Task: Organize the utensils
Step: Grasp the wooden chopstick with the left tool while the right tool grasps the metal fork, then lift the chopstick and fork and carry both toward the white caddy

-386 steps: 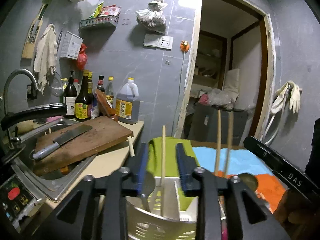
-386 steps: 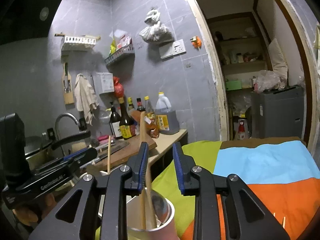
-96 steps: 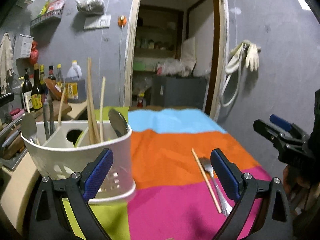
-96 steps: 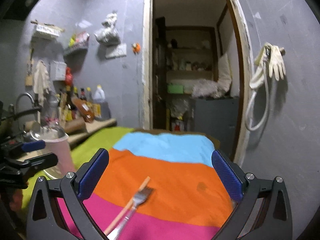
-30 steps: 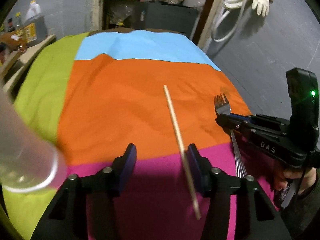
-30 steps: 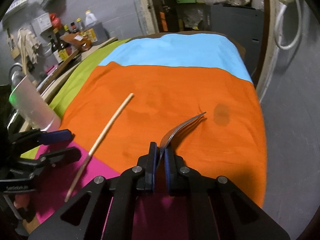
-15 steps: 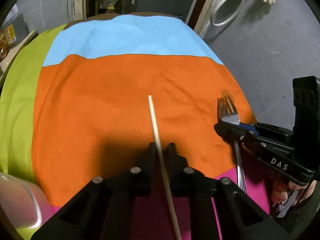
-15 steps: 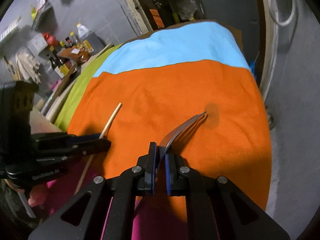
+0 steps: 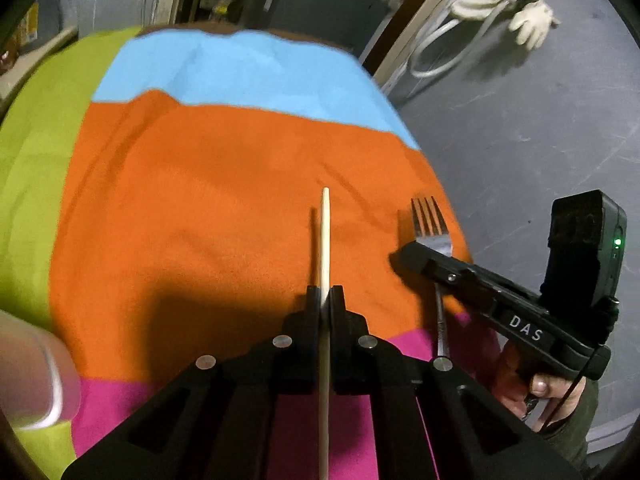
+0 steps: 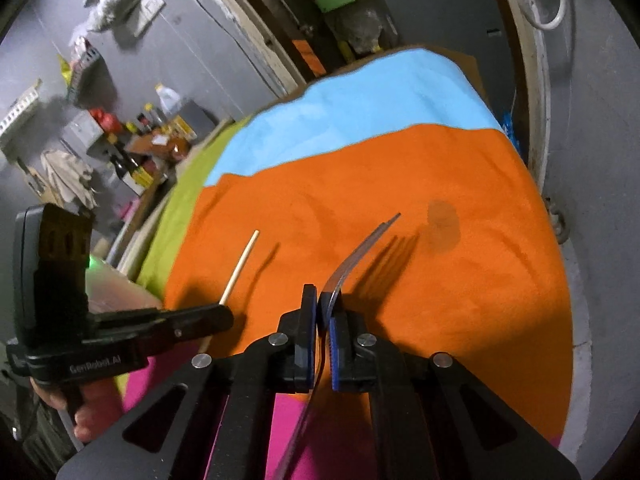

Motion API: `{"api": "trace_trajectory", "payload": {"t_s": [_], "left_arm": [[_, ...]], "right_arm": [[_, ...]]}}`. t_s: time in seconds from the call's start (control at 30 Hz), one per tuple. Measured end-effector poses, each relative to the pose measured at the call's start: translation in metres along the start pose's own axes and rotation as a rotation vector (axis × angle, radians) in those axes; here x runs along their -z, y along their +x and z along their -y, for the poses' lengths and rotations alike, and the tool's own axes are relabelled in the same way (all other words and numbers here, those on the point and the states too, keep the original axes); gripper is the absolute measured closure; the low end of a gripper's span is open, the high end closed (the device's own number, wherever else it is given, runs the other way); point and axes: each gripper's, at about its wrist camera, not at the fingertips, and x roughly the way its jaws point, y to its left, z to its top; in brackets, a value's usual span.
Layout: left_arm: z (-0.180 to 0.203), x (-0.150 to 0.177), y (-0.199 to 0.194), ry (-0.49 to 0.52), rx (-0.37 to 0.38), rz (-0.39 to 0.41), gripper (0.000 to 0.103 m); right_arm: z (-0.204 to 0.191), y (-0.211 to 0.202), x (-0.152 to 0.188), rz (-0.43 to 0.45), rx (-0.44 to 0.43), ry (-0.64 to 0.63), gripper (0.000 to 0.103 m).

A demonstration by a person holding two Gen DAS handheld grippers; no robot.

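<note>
Utensils: a pale wooden chopstick [image 9: 325, 236] and a steel fork [image 9: 431, 224], the only two loose pieces I can see on the striped cloth [image 9: 208, 184].
Chopstick, where: it runs straight away from my left gripper [image 9: 325, 300], far tip over the orange band, near end passing back between the fingers and out of frame below.
Fork, where: just right of the chopstick, tines pointing to the far side, neck pinched in my right gripper [image 10: 322, 312]; in the right wrist view it shows edge-on, curving up, its shadow cast on the orange.
Left jaws: clamped tight on the chopstick, having just closed on it.
Right jaws: clenched on the fork, blue pads against the metal.
Done: both pieces are gripped, as I judge it; whether either has left the cloth I cannot tell.
Left to do: carry each to a holder. A blurred pale cup [image 9: 28, 376] sits at the near left edge; I cannot say from here whether it is the destination.
Look: chopstick slim, straight, unvarnished; fork thin, shiny, four tines.
</note>
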Motion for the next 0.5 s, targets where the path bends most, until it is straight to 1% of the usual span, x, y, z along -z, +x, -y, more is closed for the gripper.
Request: {"api": "trace_trajectory", "payload": {"t_s": [0.07,0.13,0.2,0.37,0.43,0.5], "left_arm": [[0.004,0.006,-0.013,0.016,-0.003,0.056,0.101],[0.006,0.014,-0.026,0.023,-0.030,0.122,0.101],[0.008,0.025,-0.042,0.029,-0.057,0.210,0.101],[0.021,0.047,-0.075,0.059,-0.105,0.387,0.101],[0.025,0.055,-0.087,0.069,-0.130,0.452,0.101],[0.027,0.059,-0.092,0.071,-0.144,0.497,0.101]], "right_arm": [[-0.011,-0.006,0.005,0.043,0.023,-0.036,0.100],[-0.027,-0.016,0.014,0.101,0.037,-0.088,0.100],[-0.039,-0.023,0.020,0.143,0.042,-0.129,0.100],[-0.070,-0.045,0.037,0.274,0.067,-0.227,0.100],[-0.083,-0.053,0.043,0.327,0.074,-0.266,0.100],[-0.093,-0.057,0.048,0.368,0.085,-0.299,0.100]]}}
